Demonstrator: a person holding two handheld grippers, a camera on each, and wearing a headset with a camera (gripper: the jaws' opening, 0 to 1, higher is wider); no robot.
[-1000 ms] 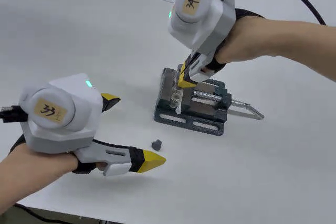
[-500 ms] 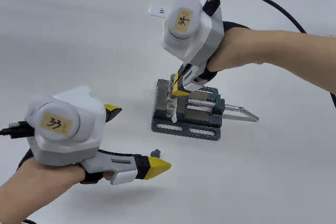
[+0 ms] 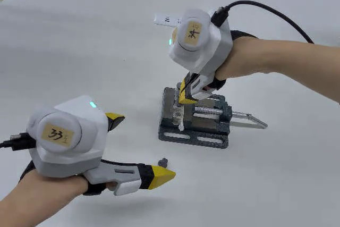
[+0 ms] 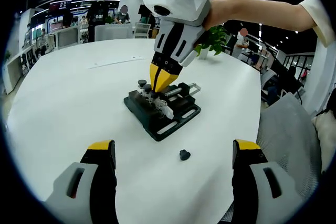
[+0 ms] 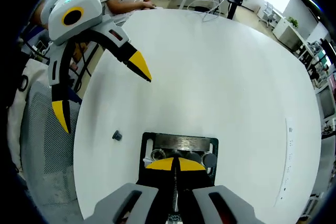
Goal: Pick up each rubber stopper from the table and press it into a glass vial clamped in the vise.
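Note:
A small dark rubber stopper point(image 3: 163, 161) lies on the white table in front of the black vise point(image 3: 212, 131). The vise clamps glass vials point(image 3: 177, 112); in the right gripper view one vial point(image 5: 157, 155) shows an open mouth and another point(image 5: 209, 158) carries a dark stopper. My right gripper point(image 3: 185, 98) is shut, tips pointing down just over the vials, with nothing visible between its jaws. My left gripper point(image 3: 139, 146) is open and low over the table, and the loose stopper point(image 4: 184, 155) lies just ahead of its jaws, nearer the right one.
The vise's screw handle point(image 3: 249, 120) sticks out to the right. A black cable point(image 3: 276, 14) runs from the right gripper across the far table. A white strip point(image 3: 166, 19) lies beyond it. Office chairs, desks and people stand behind the table in both gripper views.
The head camera has shifted. My left gripper has edged slightly right toward the loose stopper. The right gripper stays shut over the vials.

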